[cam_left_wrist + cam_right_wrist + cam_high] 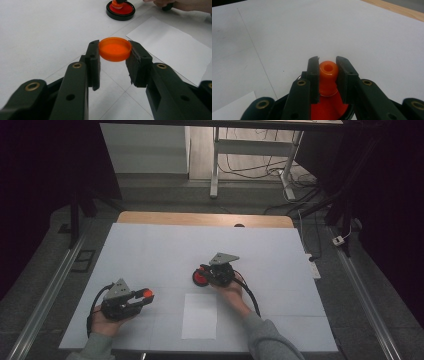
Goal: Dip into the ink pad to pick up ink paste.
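Orange plastic marks both grips: in the left gripper view the left gripper has its two black jaws closed on a shallow round orange cap, one pad pressing each side of its rim, the cap held clear above the white table at the centre of the frame. In the high view this gripper sits at lower left, the cap at its tip. In the right gripper view the right gripper is clamped on an orange nozzle, the jaws tight against its sides; the nozzle rises from a red disc with a black rim at the bottom centre. In the high view that disc lies on the table near the middle, just left of the right gripper. A white sheet of paper lies flat at lower centre, between the two hands
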{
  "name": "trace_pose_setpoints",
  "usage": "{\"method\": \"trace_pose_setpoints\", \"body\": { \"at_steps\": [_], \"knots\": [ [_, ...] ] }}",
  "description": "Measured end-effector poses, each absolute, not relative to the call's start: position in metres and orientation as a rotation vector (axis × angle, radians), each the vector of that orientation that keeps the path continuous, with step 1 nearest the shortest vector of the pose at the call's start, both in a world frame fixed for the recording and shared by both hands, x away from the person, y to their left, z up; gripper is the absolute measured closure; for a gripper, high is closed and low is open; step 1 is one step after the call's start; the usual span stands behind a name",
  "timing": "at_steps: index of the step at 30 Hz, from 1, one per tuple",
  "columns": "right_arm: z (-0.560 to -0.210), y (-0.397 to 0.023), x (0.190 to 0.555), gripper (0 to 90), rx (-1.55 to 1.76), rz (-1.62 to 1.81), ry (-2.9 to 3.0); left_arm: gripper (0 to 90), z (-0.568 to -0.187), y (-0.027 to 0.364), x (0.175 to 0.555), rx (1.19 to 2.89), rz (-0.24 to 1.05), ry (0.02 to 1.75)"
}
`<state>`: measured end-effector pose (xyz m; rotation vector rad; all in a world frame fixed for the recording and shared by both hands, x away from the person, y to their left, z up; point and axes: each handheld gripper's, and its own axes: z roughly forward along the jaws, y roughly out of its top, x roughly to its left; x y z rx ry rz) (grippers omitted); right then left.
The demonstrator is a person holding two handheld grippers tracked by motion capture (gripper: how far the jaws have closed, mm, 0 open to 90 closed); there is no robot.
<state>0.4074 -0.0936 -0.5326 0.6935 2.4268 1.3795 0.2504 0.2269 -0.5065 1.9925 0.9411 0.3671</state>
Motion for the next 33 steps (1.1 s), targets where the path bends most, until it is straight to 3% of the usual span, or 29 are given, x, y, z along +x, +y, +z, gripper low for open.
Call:
{"method": "trace_pose_setpoints", "body": {
  "at_steps": [9, 33],
  "knots": [
    [-0.512, -0.11, 0.412, 73.7, 0.777, 1.587, 2.334, 64.7, -0.506, 0.23, 0.251, 1.987, 0.367, 0.943],
    [-0.501, -0.126, 0.41, 73.7, 0.806, 1.571, 2.338, 64.7, -0.508, 0.23, 0.254, 1.99, 0.371, 0.942]
  ]
}}
